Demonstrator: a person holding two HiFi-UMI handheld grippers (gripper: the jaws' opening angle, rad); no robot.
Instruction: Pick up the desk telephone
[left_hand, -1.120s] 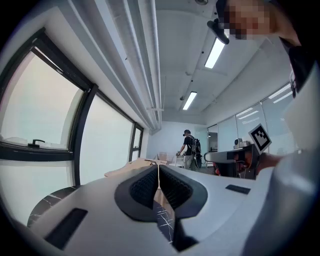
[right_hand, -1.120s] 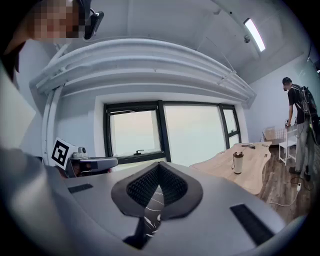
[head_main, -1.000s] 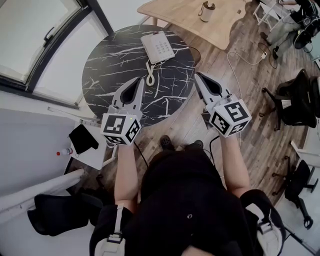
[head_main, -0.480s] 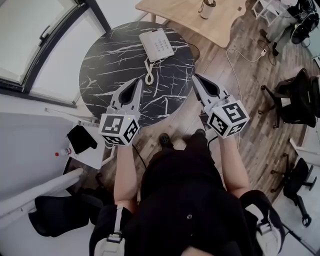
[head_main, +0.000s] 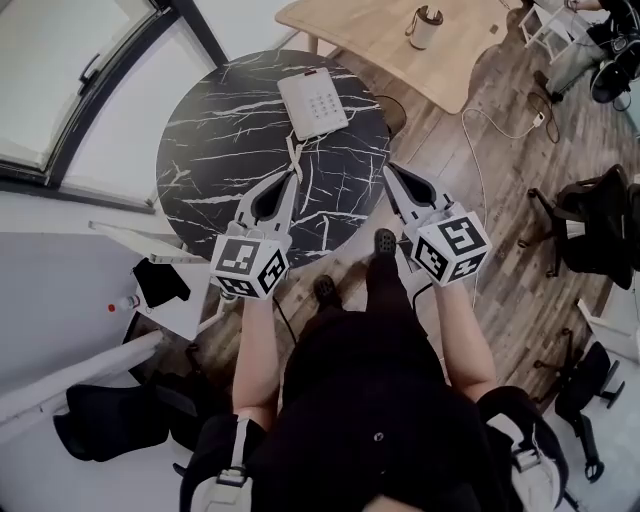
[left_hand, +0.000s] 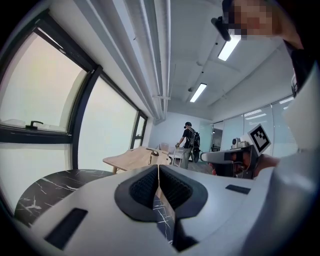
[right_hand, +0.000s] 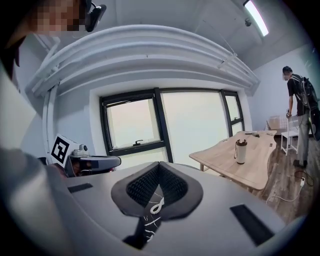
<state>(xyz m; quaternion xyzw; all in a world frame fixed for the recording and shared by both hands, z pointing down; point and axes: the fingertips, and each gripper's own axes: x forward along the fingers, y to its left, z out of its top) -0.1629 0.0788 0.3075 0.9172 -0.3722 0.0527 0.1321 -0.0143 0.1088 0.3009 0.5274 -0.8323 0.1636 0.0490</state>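
Left hand-held gripper (head_main: 292, 178) and right hand-held gripper (head_main: 389, 170) are both clenched and empty, short of the phone (head_main: 313, 103).
In each gripper view the jaws meet with nothing between them. The left tip hangs over the near part of the round black marbled surface (head_main: 215, 130); the right tip sits at that surface's right edge. The white phone lies flat on the far side of the surface, keypad up, well apart from both tips. Its coiled cord (head_main: 295, 150) trails back toward the left tip and ends just beside it. Beyond the surface stands a wooden table (head_main: 370, 35) with a cup (head_main: 425, 27) on it.
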